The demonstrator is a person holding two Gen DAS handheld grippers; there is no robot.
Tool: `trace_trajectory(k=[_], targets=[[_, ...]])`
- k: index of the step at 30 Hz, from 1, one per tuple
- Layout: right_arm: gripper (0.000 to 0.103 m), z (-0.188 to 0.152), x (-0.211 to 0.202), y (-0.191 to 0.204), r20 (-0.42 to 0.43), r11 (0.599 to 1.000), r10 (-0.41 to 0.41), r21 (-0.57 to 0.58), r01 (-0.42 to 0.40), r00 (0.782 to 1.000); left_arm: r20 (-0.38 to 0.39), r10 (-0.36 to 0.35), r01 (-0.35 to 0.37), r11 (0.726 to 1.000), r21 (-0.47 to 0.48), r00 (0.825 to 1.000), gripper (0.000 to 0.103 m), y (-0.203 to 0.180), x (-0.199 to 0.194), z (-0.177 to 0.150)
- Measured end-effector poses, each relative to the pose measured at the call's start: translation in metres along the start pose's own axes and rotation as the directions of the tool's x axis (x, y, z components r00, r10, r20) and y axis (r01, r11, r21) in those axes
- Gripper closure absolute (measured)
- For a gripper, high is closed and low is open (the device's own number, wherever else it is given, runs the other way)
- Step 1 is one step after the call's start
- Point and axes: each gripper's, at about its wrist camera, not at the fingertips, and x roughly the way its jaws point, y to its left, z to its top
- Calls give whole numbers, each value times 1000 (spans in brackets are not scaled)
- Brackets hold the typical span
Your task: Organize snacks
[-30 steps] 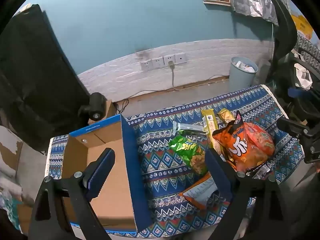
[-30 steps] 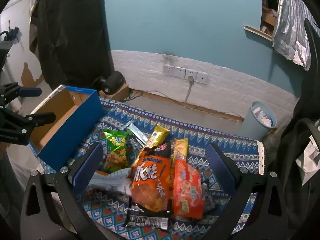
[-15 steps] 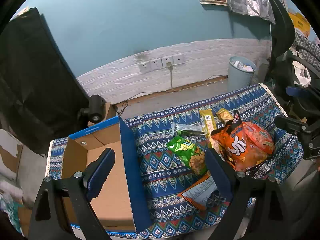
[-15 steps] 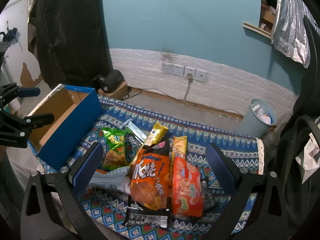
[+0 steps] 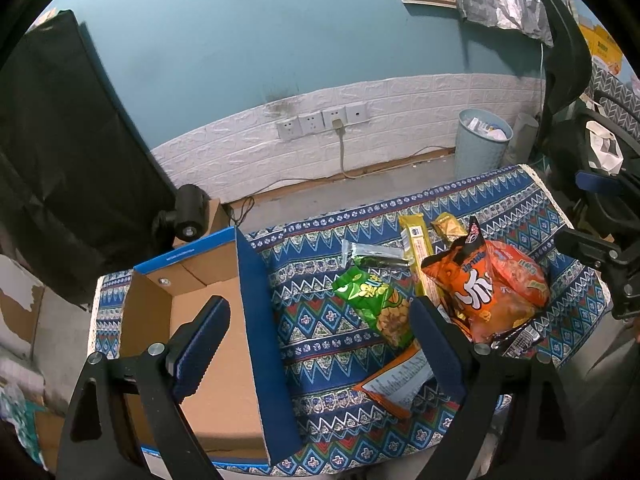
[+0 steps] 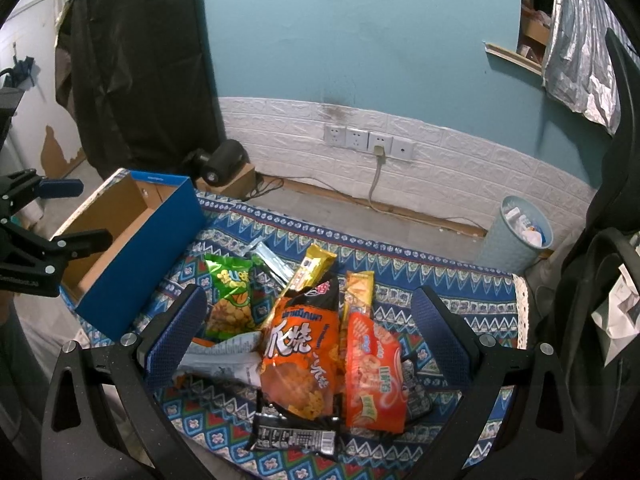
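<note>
1. Blue cardboard box (image 6: pixel 160 240), brown inside, open top, nothing in it that I can see. It sits at the left end of the patterned table (image 6: pixel 460 304).
2. Green snack bag (image 6: pixel 230 300) lies flat, nearest the box.
3. Big orange chip bag (image 6: pixel 298 352) sits on top of the pile, with a red-orange bag (image 6: pixel 372 372) right beside it.
4. Two yellow packs (image 6: pixel 314 268) and a silver wrapper (image 6: pixel 272 262) lie behind them.
5. Black bar (image 6: pixel 294 438) lies at the front.

box (image 5: pixel 208 360): open top, bare floor inside, I can drop in from above | box's tall blue wall (image 5: pixel 260 320) bars my sideways way in | right of box: bare tabletop (image 5: pixel 320 344) strip, then snack pile (image 6: pixel 304 340) crowded, packets overlapping
</note>
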Motion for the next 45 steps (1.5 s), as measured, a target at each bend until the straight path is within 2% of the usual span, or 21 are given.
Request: trace_trajectory(k=[45], targets=[[3,-1,-1,-1,-2,1000,-2,-3,2,1000,-6,-5,5,1000,13,1000,10,-5,2,-2]])
